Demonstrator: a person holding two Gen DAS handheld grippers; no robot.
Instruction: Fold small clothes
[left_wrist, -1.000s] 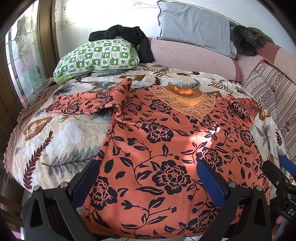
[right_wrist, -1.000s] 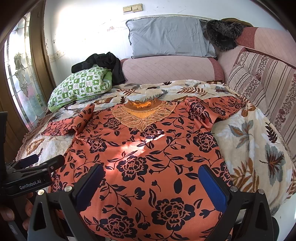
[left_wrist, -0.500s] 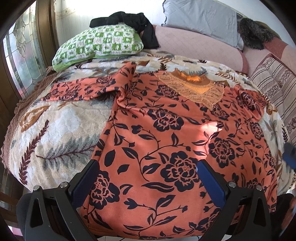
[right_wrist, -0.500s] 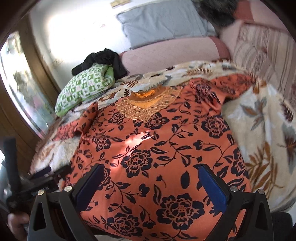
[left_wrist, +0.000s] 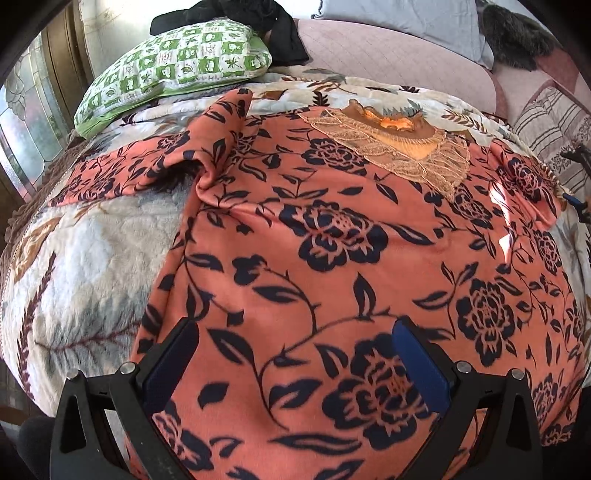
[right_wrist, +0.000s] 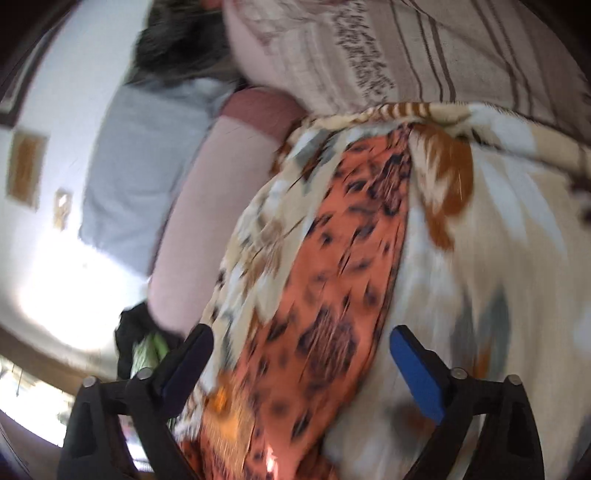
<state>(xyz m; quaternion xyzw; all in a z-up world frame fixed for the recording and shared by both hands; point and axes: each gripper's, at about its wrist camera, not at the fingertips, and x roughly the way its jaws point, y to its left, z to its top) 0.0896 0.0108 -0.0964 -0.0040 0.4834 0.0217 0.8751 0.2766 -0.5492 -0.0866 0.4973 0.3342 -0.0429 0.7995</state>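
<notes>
An orange-red fleece garment with a dark navy flower-and-vine print (left_wrist: 332, 258) lies spread flat, front up, on a cream plush blanket with brown and grey leaf motifs (left_wrist: 85, 258) covering the bed. In the left wrist view the left gripper (left_wrist: 295, 354) hangs over the garment's near hem, its black arms and blue pads (left_wrist: 421, 365) spread wide with nothing between them but the cloth below; the pads do not pinch it. The garment's embroidered tan-and-orange lace neckline (left_wrist: 399, 140) lies toward 1 o'clock, one sleeve folded back at 10 o'clock, and bare blanket gives open room from 7 to 9 o'clock up to the bed's brown fringed edge (left_wrist: 22, 218). A green-and-white checked pillow (left_wrist: 173, 70) with a black garment (left_wrist: 258, 22) on it sits at 11 o'clock, a pink quilted bolster (left_wrist: 388, 55) at 12, a striped cushion (left_wrist: 550, 122) at 2. Only this view shows the whole garment. The right wrist view is rolled and motion-blurred: the right gripper (right_wrist: 299, 365), jaws wide and closing on nothing, points at an orange sleeve strip (right_wrist: 343, 266) flanked by blanket, with the striped cushion (right_wrist: 424, 48) at 12 o'clock and a pale blue-grey pillow (right_wrist: 140, 173) at 10.
</notes>
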